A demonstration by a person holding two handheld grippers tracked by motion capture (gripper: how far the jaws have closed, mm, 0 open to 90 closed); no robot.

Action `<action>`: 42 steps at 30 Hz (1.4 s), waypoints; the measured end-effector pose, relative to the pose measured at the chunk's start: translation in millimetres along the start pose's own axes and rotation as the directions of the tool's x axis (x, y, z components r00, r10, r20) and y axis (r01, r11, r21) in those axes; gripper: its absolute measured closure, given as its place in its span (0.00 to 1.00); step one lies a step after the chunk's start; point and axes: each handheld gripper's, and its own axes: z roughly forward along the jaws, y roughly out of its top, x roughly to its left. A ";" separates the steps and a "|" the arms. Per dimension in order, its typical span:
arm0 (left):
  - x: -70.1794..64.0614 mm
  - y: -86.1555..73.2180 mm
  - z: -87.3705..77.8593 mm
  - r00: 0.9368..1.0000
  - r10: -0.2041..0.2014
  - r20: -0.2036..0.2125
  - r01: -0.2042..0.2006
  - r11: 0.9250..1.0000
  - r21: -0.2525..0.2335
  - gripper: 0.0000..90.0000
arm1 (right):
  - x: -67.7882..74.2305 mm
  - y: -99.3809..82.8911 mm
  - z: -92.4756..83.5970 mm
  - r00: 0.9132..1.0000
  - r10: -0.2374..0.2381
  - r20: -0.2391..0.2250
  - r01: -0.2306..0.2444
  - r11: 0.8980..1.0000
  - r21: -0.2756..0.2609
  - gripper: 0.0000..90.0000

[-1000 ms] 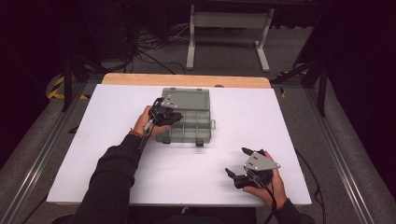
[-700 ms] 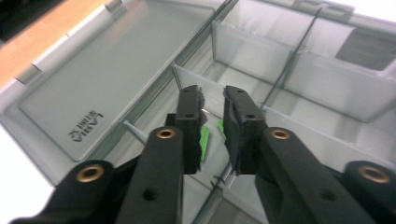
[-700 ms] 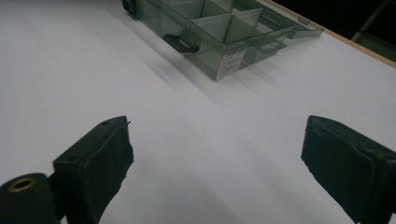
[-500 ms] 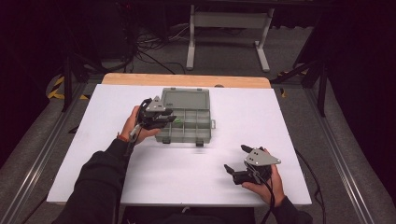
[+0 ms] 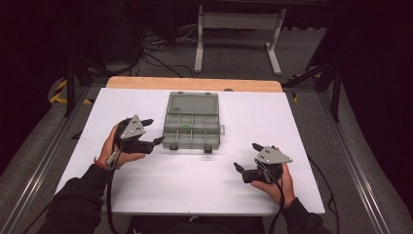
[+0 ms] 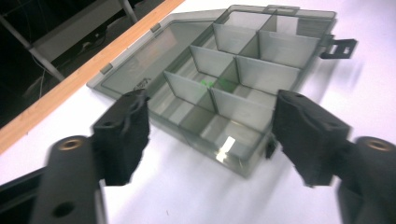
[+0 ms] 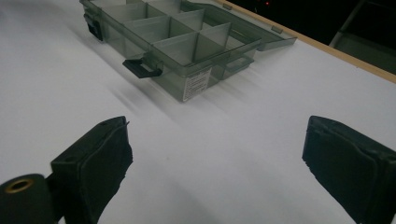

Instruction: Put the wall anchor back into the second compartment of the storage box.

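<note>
A grey see-through compartment box (image 5: 191, 130) lies open at the middle of the white table (image 5: 195, 185), its lid (image 5: 191, 104) flat behind it. A small green piece (image 5: 185, 127) sits in one of its middle compartments and shows as a green fleck (image 6: 215, 84) in the left gripper view. My left gripper (image 5: 155, 130) hovers just left of the box, pointing at it. Its jaws have just been opening and stand open with nothing between them, the box (image 6: 233, 74) beyond them. My right gripper (image 5: 246, 156) rests open near the front right, empty, with the box (image 7: 182, 42) farther off.
Black latches (image 7: 142, 69) stick out from the box's front wall. A wooden strip (image 5: 195, 84) borders the table's far edge. Behind it stand a metal frame (image 5: 238, 22) and floor cables (image 5: 151, 53). Bare table lies between the two grippers.
My left gripper has drawn back from over the box's left compartments to the left of the box, and its jaws have opened. The right hand has hardly moved.
</note>
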 end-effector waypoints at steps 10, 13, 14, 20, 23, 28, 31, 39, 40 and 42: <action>-3.9 -31.7 -25.6 0.995 -0.093 -0.034 0.091 0.995 -0.050 0.07 | -12.7 6.4 5.2 0.999 0.024 0.032 -0.023 0.999 -0.023 0.09; -5.0 -38.6 -25.2 0.995 -0.096 -0.012 0.095 0.994 -0.049 0.06 | -16.4 9.9 8.5 0.999 0.021 0.031 -0.020 1.000 -0.014 0.09; -5.0 -39.5 -24.4 0.996 -0.088 -0.004 0.088 0.995 -0.047 0.06 | -17.6 10.6 9.3 0.999 0.020 0.032 -0.020 1.000 -0.015 0.10; 0.0 -42.5 -16.6 0.995 -0.100 0.001 0.100 0.994 -0.050 0.07 | -34.7 19.0 18.3 0.997 0.066 0.041 -0.064 0.997 -0.045 0.13; 3.1 -43.0 -12.2 0.995 -0.095 0.019 0.096 0.995 -0.036 0.07 | -39.7 22.8 24.8 0.996 0.054 0.067 -0.052 0.998 -0.035 0.13; 14.6 -41.4 -5.4 0.993 -0.116 0.002 0.116 0.993 -0.033 0.06 | -51.6 31.0 42.8 0.992 0.099 0.074 -0.099 0.995 0.000 0.10; 23.9 -39.9 -0.9 0.993 -0.120 -0.011 0.120 0.992 -0.032 0.05 | -57.3 37.7 50.6 0.992 0.107 0.071 -0.108 0.994 0.013 0.09; 48.8 -29.5 13.0 0.993 -0.116 -0.015 0.116 0.993 -0.015 0.06 | -69.7 55.8 65.5 0.998 0.037 0.057 -0.038 0.999 0.020 0.05; 52.0 -27.6 15.9 0.993 -0.118 -0.019 0.118 0.993 -0.022 0.06 | -72.4 58.1 68.5 0.997 0.038 0.061 -0.040 0.999 0.020 0.06; 56.4 -23.8 21.5 0.993 -0.117 -0.027 0.116 0.993 -0.014 0.06 | -78.5 60.8 73.3 0.996 0.040 0.074 -0.041 0.999 0.009 0.07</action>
